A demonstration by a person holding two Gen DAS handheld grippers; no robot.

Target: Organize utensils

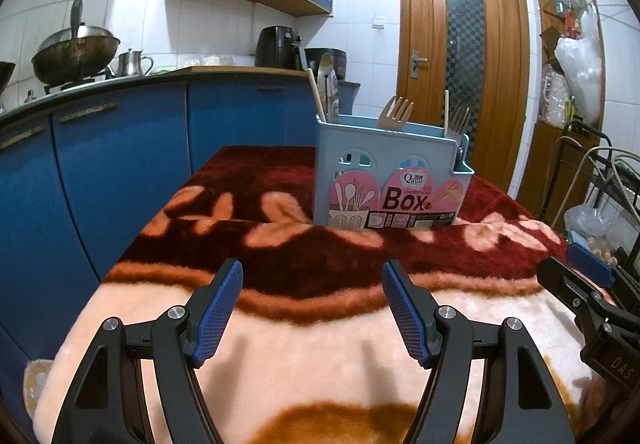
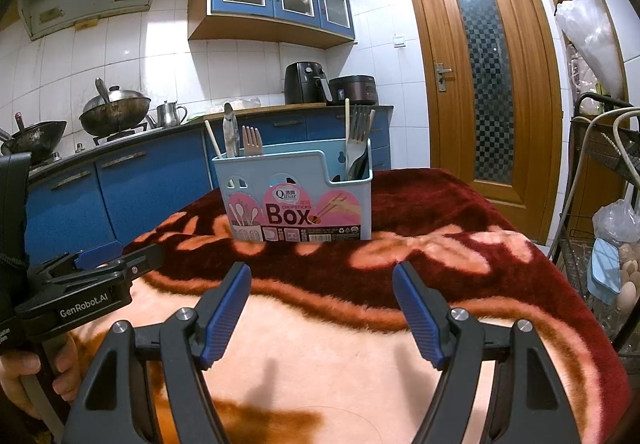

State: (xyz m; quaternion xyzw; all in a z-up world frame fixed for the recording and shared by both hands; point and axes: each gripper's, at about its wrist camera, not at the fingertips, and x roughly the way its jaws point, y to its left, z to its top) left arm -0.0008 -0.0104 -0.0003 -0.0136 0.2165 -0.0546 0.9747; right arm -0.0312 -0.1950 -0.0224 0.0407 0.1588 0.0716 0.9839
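The left gripper hung low over the blanket with its jaws spread wide and nothing between them. The right gripper was held the same way just beside it, jaws apart and empty. Each showed at the edge of the other's view, so the two sat close together at the near end of the desk.

Under both lay a plush blanket, peach at the near end and dark red with pale blossoms farther off, covering the desk. No loose utensil showed on the part of it in view.

Farther along the desk, well apart from both grippers, a pale blue utensil box stood upright on the dark red part. Its taller section held a wooden fork, a light stick that looked like a chopstick, and a pale patterned handle. The lower side section on the right held a metal fork, another stick and a spoon bowl.

By the look of it the sorting was largely done. The box seemed light thin plastic, likely to tip or slide on the soft pile if nudged; its top rim looked the safest hold. The utensils would be stiff and light, the metal ones slippery, best pinched across the handle just above the rim.
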